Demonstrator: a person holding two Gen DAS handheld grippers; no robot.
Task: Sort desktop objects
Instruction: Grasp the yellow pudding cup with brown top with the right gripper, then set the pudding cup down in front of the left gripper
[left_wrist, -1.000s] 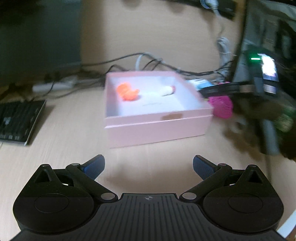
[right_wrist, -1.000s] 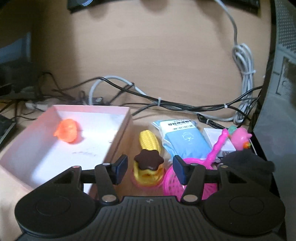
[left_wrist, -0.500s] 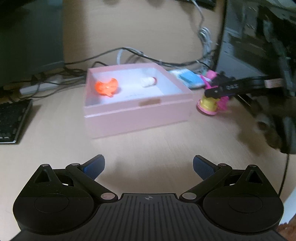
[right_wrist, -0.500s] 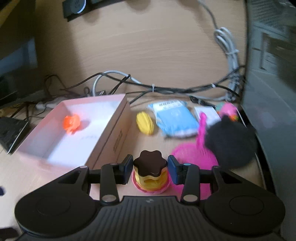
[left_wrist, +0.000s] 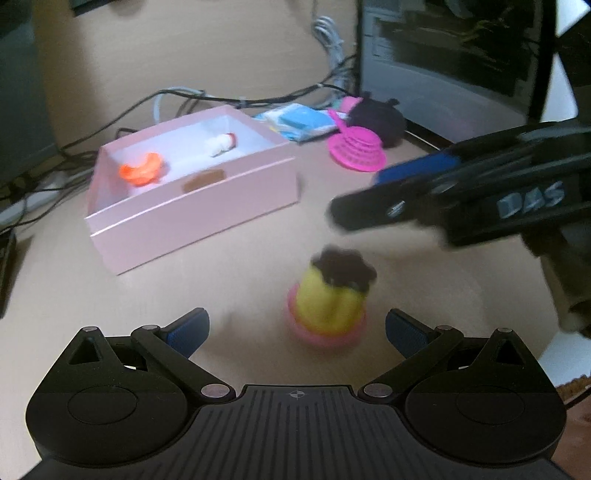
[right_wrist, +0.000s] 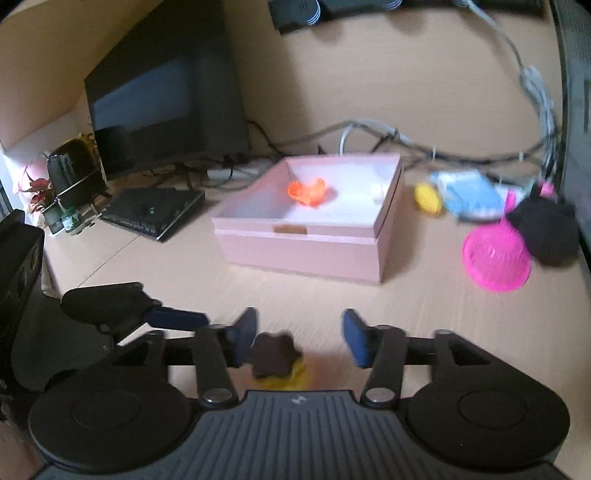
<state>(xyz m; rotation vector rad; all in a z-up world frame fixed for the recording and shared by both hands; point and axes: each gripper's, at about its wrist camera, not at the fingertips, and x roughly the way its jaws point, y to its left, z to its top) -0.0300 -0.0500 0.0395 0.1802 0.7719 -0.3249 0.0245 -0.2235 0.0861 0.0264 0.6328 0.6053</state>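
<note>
A pink box (left_wrist: 192, 206) is sitting mid-desk, holding an orange toy (left_wrist: 142, 170). Right of it, a fuzzy black lump (right_wrist: 546, 230) is crowding a pink strainer (right_wrist: 496, 260). The pudding toy (left_wrist: 334, 297), blurred and apparently tilting, is standing on the desk between the wide-open left gripper (left_wrist: 297, 332); the right gripper (right_wrist: 299, 341) is opening above it, not gripping.

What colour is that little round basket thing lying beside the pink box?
The basket is bright magenta pink with a ribbed, mesh-like surface. It shows best in the right wrist view.

matt wood-grain desk (left_wrist: 110, 295), fuzzy black pouch (right_wrist: 546, 236)
</note>
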